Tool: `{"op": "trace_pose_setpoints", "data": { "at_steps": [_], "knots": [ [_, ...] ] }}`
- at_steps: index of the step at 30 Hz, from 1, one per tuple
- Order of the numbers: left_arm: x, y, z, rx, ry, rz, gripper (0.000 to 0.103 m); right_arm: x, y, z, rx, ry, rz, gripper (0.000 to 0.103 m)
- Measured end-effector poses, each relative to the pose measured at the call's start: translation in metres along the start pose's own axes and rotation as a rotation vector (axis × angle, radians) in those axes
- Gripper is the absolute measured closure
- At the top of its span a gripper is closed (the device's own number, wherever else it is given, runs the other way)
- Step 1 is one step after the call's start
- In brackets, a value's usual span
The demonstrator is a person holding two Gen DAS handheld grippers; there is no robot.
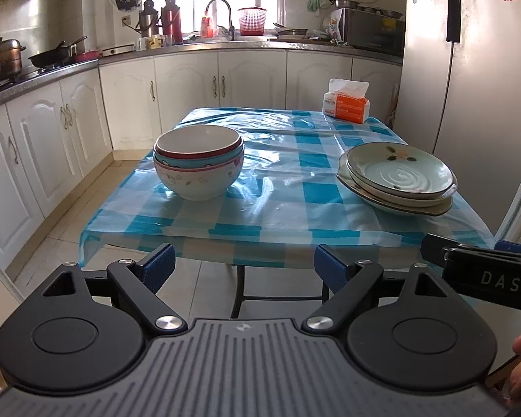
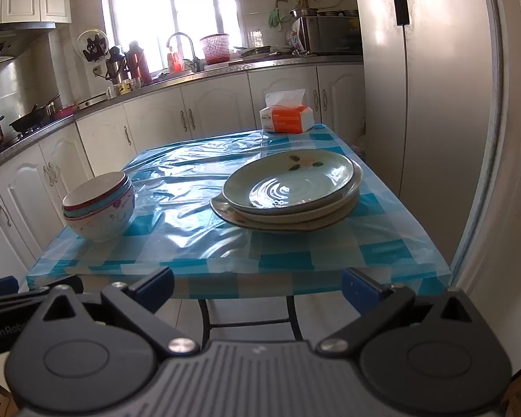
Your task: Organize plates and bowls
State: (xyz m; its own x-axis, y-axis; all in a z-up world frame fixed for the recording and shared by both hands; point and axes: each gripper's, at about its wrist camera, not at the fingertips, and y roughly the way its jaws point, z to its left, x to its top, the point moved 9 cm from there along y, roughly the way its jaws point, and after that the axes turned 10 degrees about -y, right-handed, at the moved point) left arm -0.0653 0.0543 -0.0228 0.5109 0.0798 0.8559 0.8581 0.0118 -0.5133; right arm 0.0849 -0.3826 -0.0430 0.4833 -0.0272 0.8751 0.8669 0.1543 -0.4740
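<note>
At a kitchen table (image 1: 284, 208) draped in blue-checked plastic, I hold both grippers back from the near edge, each with its jaws spread wide and nothing between them. My left gripper (image 1: 245, 266) faces the stack of bowls (image 1: 198, 165), three nested, sitting toward the table's left side. My right gripper (image 2: 257, 286) faces the stack of plates (image 2: 288, 191), three deep, on the right side near the refrigerator (image 2: 434, 104). A tissue pack (image 1: 347, 106) rests at the far edge, well apart from both stacks.

The sorting looks done or nearly so, and the risks from here are mine to cause. The plates are not squarely stacked: the bottom one juts out to one side, so a nudge from a pad could slide the upper plates off. The plastic cover is wrinkled and glossy, and I judge that dragging either stack could shift the cover with it. The bowls stand tall and close to the left edge; a careless sideways bump could tip them toward the floor.
</note>
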Motion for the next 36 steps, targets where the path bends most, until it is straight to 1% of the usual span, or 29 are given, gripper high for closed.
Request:
{"op": "trace_pose_setpoints", "data": {
  "at_steps": [18,30,36],
  "knots": [
    [-0.0043,0.0032,-0.0041,-0.014,-0.001,0.013,0.000,-0.0046,0.0050,-0.0045,-0.012,0.001,0.010,0.001],
    [-0.0023,0.0025,-0.0045,-0.031,-0.008,-0.010,0.000,-0.0063,0.0079,-0.0030,-0.002,0.000,0.008,0.001],
    [-0.0045,0.0050,-0.0041,-0.035,-0.015,0.006,0.000,-0.0077,0.0080,-0.0023,0.004,0.002,0.008,0.001]
  ]
}}
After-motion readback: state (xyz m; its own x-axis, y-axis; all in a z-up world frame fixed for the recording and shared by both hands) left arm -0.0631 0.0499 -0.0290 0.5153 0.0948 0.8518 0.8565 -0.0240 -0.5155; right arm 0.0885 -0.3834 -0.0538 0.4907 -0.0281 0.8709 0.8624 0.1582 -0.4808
